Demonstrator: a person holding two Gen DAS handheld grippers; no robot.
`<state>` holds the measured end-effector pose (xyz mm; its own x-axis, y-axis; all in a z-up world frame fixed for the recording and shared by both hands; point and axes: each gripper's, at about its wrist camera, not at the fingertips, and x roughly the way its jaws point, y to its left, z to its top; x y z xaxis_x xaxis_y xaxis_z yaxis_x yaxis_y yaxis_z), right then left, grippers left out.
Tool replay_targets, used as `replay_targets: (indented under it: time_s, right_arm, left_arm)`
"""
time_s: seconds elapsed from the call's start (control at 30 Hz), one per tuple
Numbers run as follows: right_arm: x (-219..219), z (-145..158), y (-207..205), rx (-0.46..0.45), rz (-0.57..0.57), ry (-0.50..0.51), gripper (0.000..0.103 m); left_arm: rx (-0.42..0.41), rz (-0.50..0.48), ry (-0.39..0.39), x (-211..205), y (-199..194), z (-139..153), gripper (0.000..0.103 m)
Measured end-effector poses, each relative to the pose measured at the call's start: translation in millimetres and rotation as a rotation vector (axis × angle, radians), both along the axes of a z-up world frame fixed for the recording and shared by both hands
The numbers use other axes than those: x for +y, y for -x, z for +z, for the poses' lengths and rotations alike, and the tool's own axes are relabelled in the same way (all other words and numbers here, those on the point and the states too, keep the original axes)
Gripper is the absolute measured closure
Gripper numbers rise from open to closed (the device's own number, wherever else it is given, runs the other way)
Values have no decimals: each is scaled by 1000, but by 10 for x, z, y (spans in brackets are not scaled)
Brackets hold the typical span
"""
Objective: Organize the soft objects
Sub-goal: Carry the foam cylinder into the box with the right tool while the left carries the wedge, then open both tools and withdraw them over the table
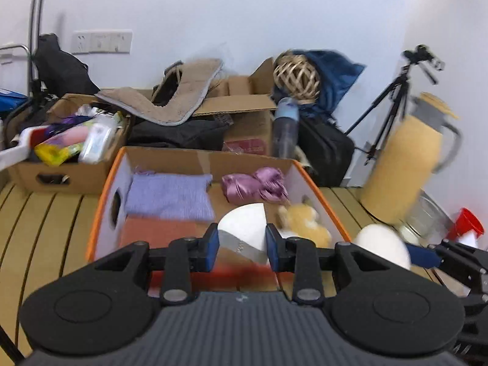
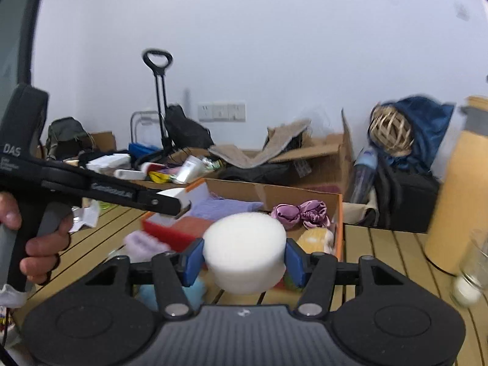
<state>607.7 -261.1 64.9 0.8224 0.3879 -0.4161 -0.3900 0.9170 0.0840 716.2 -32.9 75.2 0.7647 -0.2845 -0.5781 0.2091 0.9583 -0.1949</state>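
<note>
White sponge puck (image 2: 244, 251), clamped in the right gripper (image 2: 244, 257), nears the half-filled box (image 1: 100, 210) (lilac cloth at ten o'clock); left gripper (image 1: 242, 244) pinches a white-and-grey piece (image 1: 244, 231).

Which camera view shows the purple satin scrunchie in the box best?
The left wrist view: the purple satin scrunchie lies unobstructed and sharp in the orange-edged box. The right wrist view shows it smaller, behind the white sponge.

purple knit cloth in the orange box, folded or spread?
Folded. The purple cloth lies as a neat flat rectangle at the far left of the orange-edged box, atop an orange-brown piece.
</note>
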Motion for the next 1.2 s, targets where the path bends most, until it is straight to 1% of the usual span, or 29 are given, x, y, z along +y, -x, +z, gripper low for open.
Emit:
replay_targets:
  time_s: [0.07,0.1,0.17,0.27,0.33,0.37,0.4,0.43,0.47,0.53,0.57,0.67,0.73,0.87,0.97,1.03,1.07,1.1,1.17,1.2]
  right_arm:
    - [25,9,-475,48,3,12,48]
    - [55,-10,-753,71,-1,25,48]
    - [114,-77,-1238,118,-6,68,48]
    - [195,-241,-1798,184,-12,94,48]
    - [271,-380,-2070,215,-16,133,47]
    - [328,-448,-2193,228,-12,157,46]
    - [373,-514,-2272,238,-6,180,46]
    - [397,-573,-2323,247,-4,199,44]
    - [408,-630,-2353,256,-8,216,39]
    - [377,-685,-2342,260,-22,219,30]
    - [353,-681,-2354,262,-23,204,28]
    - [235,-573,-2316,256,-37,153,28]
    - [162,-429,-2232,226,-53,152,28]
    - [-41,-36,-1880,155,-59,132,24]
    - [-205,265,-1552,111,-74,104,24]
    - [-294,442,-1333,83,-90,102,24]
    - [-329,535,-1200,67,-95,106,25]
    - [-364,601,-1076,54,-95,109,25]
    - [-423,731,-764,22,-92,107,25]
    - [-444,784,-580,5,-89,102,24]
  left_arm:
    - [13,38,-37,-87,-475,-67,71]
    - [33,51,-45,-123,-678,-131,71]
    - [105,83,-48,-203,-1111,-326,71]
    - [172,108,-61,-307,-1531,-551,69]
    - [188,137,-69,-346,-1680,-648,66]
    - [195,161,-72,-349,-1730,-686,61]
    - [202,158,-76,-359,-1766,-715,56]
    - [196,142,-70,-359,-1779,-732,52]
    - [195,135,-68,-361,-1782,-746,46]
    - [190,133,-63,-345,-1747,-714,43]
    - [185,129,-58,-335,-1730,-678,42]
    - [140,168,-36,-245,-1581,-466,42]
    - [117,163,-28,-189,-1419,-280,42]
    - [38,160,-60,-94,-941,124,42]
    - [-19,162,-54,29,-418,405,40]
    - [-53,146,-59,108,-63,546,37]
    - [-74,125,-68,145,156,608,34]
    - [-88,106,-79,168,345,642,30]
    - [-138,48,-106,216,809,675,29]
    - [-162,34,-124,248,1013,680,29]
